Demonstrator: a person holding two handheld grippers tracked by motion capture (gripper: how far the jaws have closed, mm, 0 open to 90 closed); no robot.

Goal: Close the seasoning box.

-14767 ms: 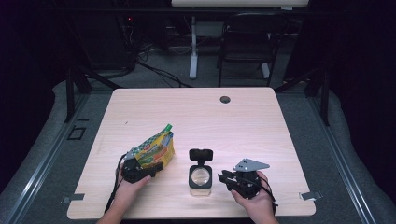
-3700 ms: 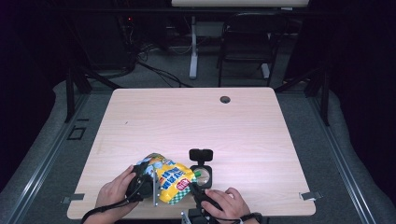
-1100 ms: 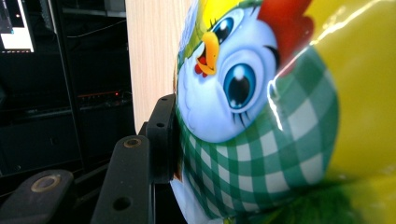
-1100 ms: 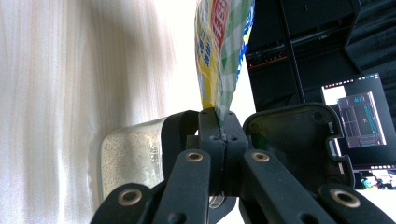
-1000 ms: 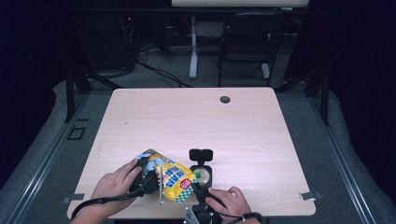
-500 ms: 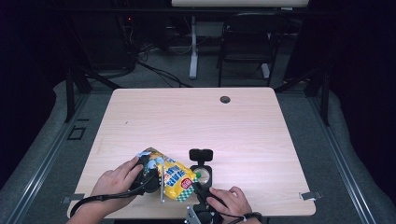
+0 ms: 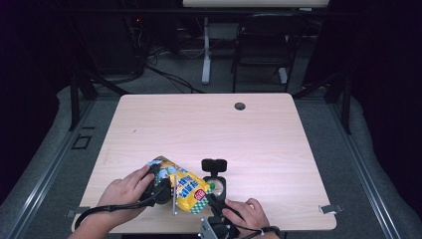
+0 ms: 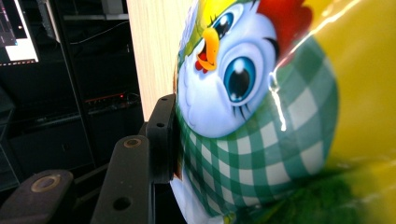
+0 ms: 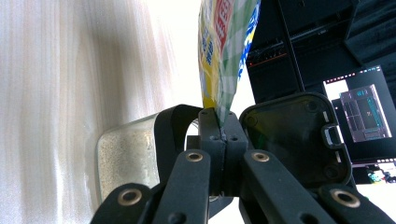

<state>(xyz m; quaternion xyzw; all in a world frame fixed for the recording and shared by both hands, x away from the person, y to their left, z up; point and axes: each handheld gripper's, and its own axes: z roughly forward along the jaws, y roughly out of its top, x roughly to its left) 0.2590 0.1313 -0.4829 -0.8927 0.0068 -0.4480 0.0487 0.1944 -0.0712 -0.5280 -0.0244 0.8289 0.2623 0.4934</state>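
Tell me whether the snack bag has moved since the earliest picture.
Yes. The snack bag has shifted right and nearer the front edge, now beside the open jar.

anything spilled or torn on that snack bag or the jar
Nothing stands out. The snack bag looks sealed and whole, held between the left gripper and right gripper. The jar sits upright, lid open, no spill.

looks like a lab or office test room, dark equipment racks (image 7: 114, 45), floor cables (image 7: 169, 74), monitor (image 9: 362, 116), office chair (image 7: 261, 50), plain wooden surface (image 7: 209, 134)
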